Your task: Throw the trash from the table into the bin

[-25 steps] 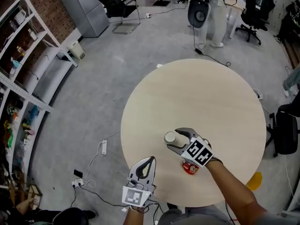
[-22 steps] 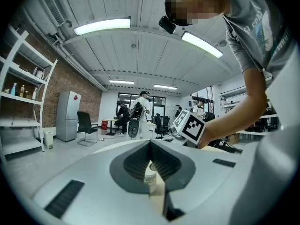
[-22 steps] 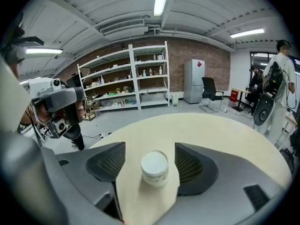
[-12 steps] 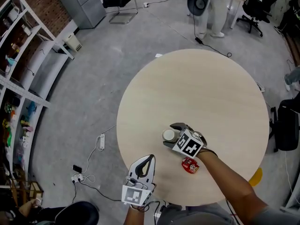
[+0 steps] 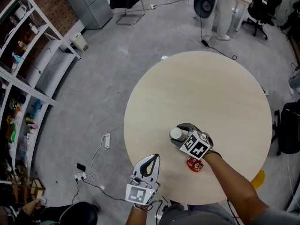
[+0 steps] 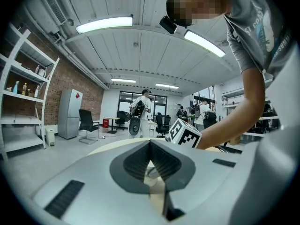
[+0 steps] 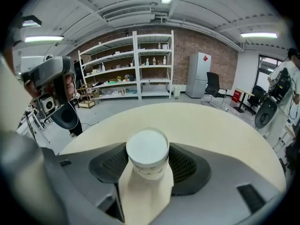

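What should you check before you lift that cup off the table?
1. White cup between the right gripper's jaws: ok; they have just been closing on it.
2. Jaws pressing both its sides: ok, as far as it shows.
3. Cup upright on the round table: ok.
4. Red can clear of the grip: ok, it lies beside the wrist.
5. Left gripper shut, empty, out of the way: ok.
6. Where the bin stands: cannot tell; no view shows one.
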`<action>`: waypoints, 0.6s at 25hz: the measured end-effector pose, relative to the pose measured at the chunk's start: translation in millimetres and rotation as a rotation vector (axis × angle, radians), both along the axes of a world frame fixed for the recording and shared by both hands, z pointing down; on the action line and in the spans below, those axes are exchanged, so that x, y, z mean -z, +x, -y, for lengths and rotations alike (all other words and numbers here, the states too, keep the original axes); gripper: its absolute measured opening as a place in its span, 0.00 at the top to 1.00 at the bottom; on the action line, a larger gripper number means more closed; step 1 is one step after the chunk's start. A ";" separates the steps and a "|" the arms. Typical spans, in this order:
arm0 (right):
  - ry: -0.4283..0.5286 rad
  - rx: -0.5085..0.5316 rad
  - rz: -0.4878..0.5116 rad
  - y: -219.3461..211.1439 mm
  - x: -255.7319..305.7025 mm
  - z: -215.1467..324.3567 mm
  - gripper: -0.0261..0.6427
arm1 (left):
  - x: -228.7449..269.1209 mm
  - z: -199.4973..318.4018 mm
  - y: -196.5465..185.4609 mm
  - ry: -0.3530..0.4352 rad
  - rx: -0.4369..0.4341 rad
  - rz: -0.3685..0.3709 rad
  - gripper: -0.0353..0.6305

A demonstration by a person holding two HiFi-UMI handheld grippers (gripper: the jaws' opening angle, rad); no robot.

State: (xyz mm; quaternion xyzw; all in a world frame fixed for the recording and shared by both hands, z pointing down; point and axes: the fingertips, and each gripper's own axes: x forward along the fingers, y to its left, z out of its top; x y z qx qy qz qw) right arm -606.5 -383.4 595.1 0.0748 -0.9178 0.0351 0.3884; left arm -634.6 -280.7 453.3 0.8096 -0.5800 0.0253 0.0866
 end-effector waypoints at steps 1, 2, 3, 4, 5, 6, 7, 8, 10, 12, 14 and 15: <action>0.007 -0.004 0.006 1.1 7.2 -2.5 0.55 | 4.8 -3.1 0.1 0.002 0.003 0.001 0.90; 0.013 -0.008 0.013 3.9 14.2 -5.6 0.55 | 9.2 -6.7 2.1 0.007 0.003 0.001 0.90; 0.020 -0.013 0.021 8.4 21.1 -9.1 0.55 | 13.2 -10.7 5.9 0.015 0.000 0.000 0.90; 0.025 -0.020 0.029 13.9 28.1 -12.7 0.55 | 17.3 -14.6 10.7 0.026 -0.004 -0.001 0.90; 0.032 -0.029 0.038 19.3 35.4 -16.3 0.55 | 22.2 -18.3 15.2 0.038 -0.009 -0.002 0.90; 0.039 -0.038 0.047 23.8 43.4 -20.3 0.55 | 28.4 -21.9 18.2 0.051 -0.013 -0.001 0.90; 0.047 -0.047 0.056 27.0 52.8 -25.0 0.55 | 36.1 -25.9 19.6 0.064 -0.016 0.000 0.90; 0.056 -0.057 0.065 29.5 63.8 -30.6 0.55 | 45.0 -30.7 20.0 0.079 -0.020 0.001 0.90; 0.077 -0.077 0.083 35.9 90.1 -44.2 0.55 | 65.4 -42.6 21.9 0.099 -0.034 0.005 0.90; 0.101 -0.100 0.103 46.2 117.7 -59.6 0.55 | 85.5 -56.1 27.2 0.114 -0.052 0.013 0.90; 0.121 -0.131 0.129 60.3 144.1 -76.4 0.55 | 102.6 -70.2 35.6 0.135 -0.069 0.025 0.90; 0.129 -0.150 0.143 68.9 156.9 -85.3 0.55 | 110.4 -77.5 41.7 0.147 -0.081 0.032 0.90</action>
